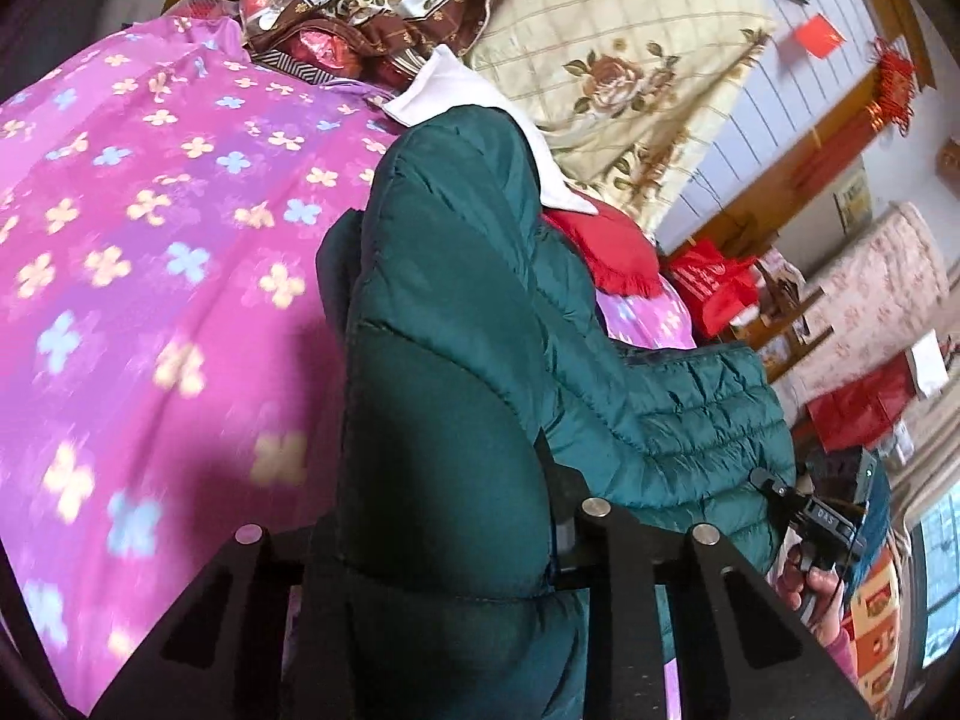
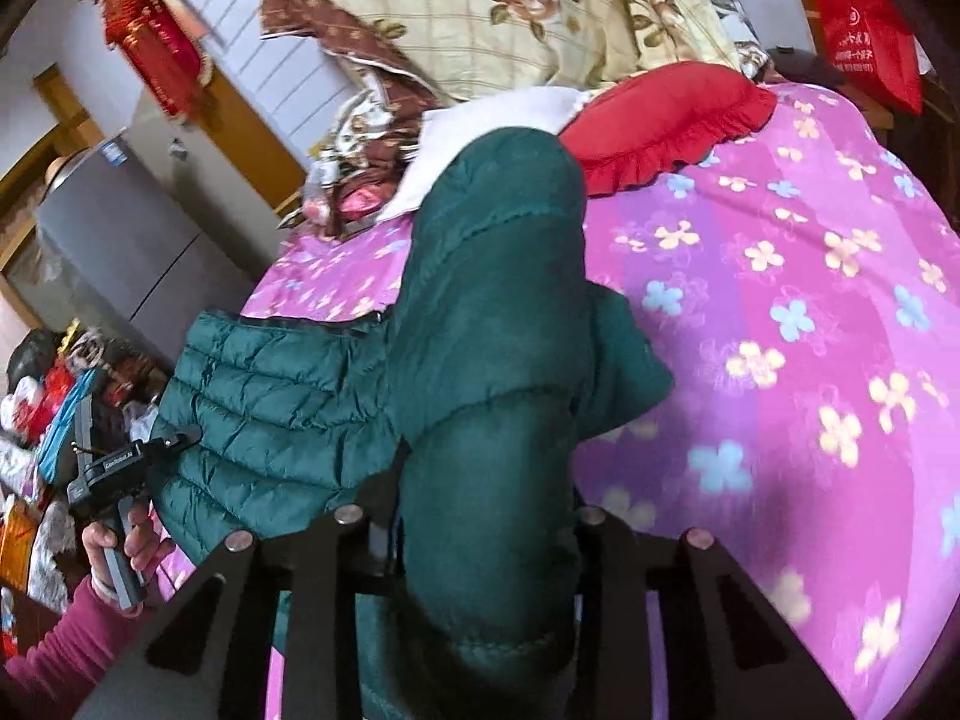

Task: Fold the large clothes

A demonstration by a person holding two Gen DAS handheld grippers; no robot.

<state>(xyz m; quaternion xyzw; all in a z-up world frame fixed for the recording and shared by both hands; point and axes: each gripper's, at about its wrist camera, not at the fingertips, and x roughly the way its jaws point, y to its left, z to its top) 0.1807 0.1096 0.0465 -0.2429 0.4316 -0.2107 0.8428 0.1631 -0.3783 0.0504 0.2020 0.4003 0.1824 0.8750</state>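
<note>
Left wrist view: the left gripper [image 1: 444,540] clamps a fold of the green jacket [image 1: 456,312], lifted over the pink bedspread [image 1: 150,228] — the other tool visible at right.

Right wrist view: the right gripper [image 2: 480,546] likewise pinches the jacket (red pillow [image 2: 660,120] beyond). Best keep both grips level while laying it flat.

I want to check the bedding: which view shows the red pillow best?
Right wrist view: the red pillow lies whole, frilled edge visible, beside the green jacket. The left wrist view shows only a corner behind the jacket.
</note>
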